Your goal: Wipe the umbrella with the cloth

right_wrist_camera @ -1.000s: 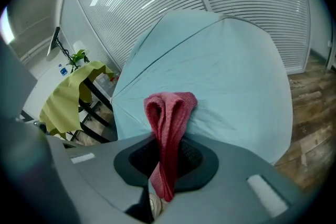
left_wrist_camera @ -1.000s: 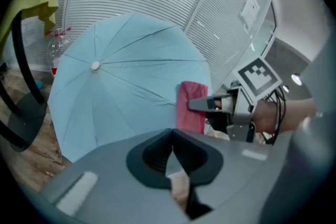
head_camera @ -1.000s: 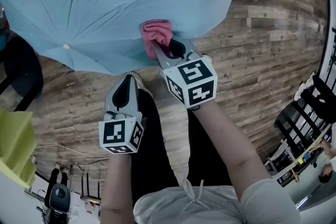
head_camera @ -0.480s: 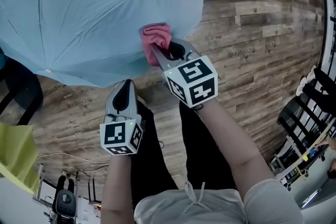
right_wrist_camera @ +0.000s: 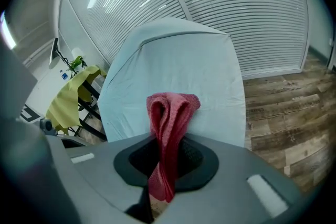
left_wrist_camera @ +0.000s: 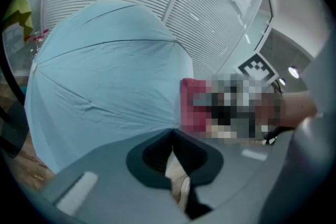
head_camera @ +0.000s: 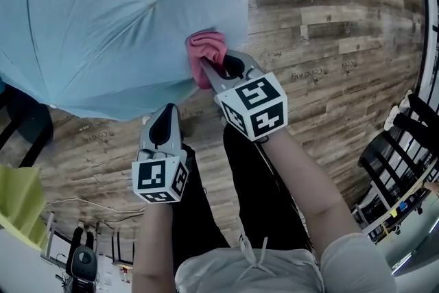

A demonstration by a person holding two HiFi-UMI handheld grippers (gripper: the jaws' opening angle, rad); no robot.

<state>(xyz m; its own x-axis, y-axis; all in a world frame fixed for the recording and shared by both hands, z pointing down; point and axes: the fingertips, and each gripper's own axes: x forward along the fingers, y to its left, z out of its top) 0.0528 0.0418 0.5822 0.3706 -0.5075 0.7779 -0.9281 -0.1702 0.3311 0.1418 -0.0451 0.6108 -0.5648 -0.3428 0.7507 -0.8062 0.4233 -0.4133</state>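
Observation:
An open light-blue umbrella [head_camera: 103,17] fills the upper left of the head view, its canopy facing me. My right gripper [head_camera: 208,71] is shut on a folded pink cloth [head_camera: 207,50], which presses against the canopy close to its right edge. In the right gripper view the cloth [right_wrist_camera: 169,118] stands up between the jaws in front of the umbrella [right_wrist_camera: 173,68]. My left gripper [head_camera: 163,119] is shut and holds nothing, hanging just below the canopy's lower rim. From the left gripper view the umbrella [left_wrist_camera: 105,76] spreads ahead and the cloth [left_wrist_camera: 190,105] shows at its right.
Wood-plank floor [head_camera: 329,31] lies under everything. A yellow fabric [head_camera: 17,199] hangs on a dark stand at the left, also visible as yellow fabric [right_wrist_camera: 73,94] in the right gripper view. Black racks [head_camera: 405,147] stand at the right. White blinds [right_wrist_camera: 236,8] cover the wall behind the umbrella.
The umbrella has shifted left in the head view, so the cloth now sits nearer the canopy's right edge. Both grippers have stayed almost in place.

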